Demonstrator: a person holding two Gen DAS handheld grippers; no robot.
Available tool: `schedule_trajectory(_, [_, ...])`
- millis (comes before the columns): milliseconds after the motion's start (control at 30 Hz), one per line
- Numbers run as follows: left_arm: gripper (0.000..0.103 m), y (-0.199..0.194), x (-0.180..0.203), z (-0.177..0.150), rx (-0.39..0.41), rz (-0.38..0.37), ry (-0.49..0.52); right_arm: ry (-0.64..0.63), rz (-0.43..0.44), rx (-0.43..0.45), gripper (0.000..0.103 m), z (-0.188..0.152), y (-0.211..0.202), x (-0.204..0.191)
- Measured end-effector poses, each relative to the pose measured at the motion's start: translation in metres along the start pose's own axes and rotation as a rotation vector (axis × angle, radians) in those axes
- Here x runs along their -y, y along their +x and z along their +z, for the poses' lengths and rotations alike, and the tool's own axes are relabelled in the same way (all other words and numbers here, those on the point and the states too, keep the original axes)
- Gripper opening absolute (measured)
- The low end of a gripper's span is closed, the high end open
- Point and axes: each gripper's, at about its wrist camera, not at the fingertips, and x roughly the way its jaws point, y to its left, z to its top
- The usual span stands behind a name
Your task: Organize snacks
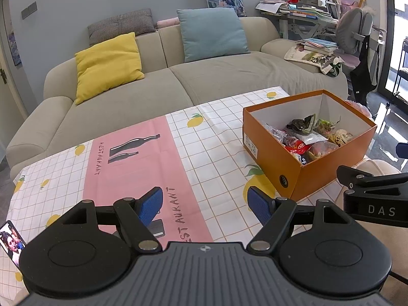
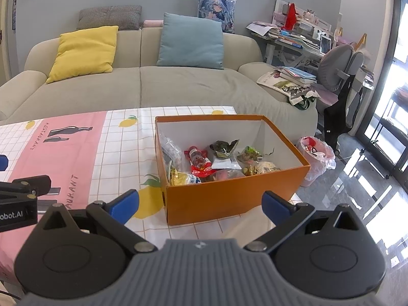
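Left hand-held gripper [image 1: 205, 202] wide apart — empty, right hand-held gripper [image 2: 200, 205] likewise

Beyond my lemon-print checked cloth [image 1: 209, 137] sits a beige fabric sofa [image 2: 178, 86] with a yellow square cushion [image 1: 108, 67] and a blue square cushion [image 2: 191, 42].

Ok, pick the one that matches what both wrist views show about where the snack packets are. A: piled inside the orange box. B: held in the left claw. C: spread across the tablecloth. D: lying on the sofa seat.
A: the snack packets all sit inside the orange box, while the tablecloth around it carries none and both the left claw and right claw are open and hold nothing.
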Motion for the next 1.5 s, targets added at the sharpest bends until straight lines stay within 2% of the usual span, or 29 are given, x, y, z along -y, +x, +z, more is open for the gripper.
schedule_trajectory(1500, [0.088, -0.0011, -0.0032, 0.0000, 0.004, 0.002, -0.010, -0.005, 0.012, -0.012, 0.100, -0.0001, 0.0031, 0.0061])
